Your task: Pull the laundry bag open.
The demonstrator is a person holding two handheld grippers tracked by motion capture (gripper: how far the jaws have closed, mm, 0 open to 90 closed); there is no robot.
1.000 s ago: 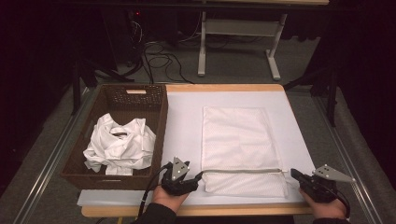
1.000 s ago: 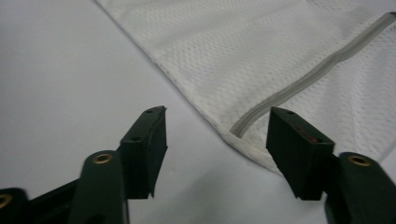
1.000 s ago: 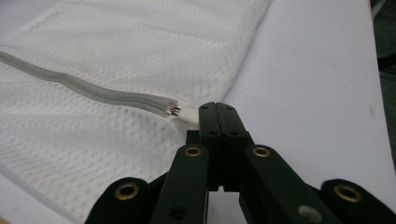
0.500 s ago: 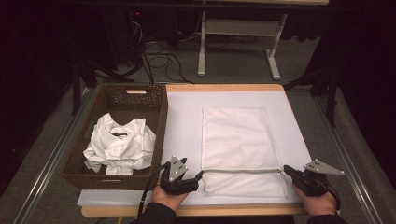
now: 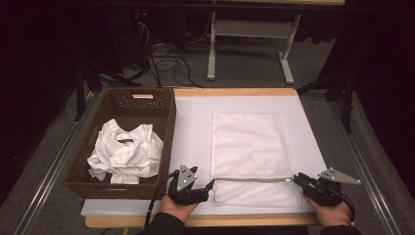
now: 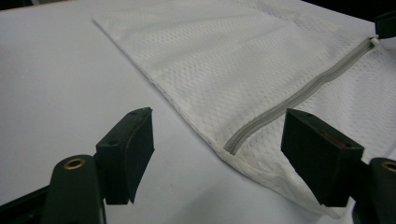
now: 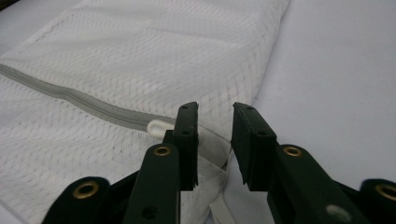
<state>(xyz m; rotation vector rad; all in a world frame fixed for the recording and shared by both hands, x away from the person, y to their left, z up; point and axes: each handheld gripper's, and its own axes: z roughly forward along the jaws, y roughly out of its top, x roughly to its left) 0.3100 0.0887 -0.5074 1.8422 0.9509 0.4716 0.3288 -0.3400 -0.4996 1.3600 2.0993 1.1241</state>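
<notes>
High view: I see the white mesh laundry bag lying flat on the white table cover, right of centre in the frame, with its grey zipper running across its lower part. My left gripper sits at the lower centre, its tips just beside the bag's lower left edge at the zipper's left end. My right gripper sits at the lower right, its tips at the zipper's right end. A brown wicker basket stands at the left of the frame, holding a crumpled white shirt. Jaw spacing is too small to judge here.

Left gripper view: the jaws stand spread wide, one at lower left over bare cover, the other at lower right over the bag's corner. The zipper's closed end lies between them, and nothing is pinched. The zipper runs up to the upper right of the frame, where the other gripper's black tip shows.

Right gripper view: the jaws have just been opening and now stand slightly apart at lower centre. The white zipper pull lies just beside the left jaw, outside the gap; whether it touches I cannot tell. The bag's edge fabric passes under the jaws, and the pads press on nothing
</notes>
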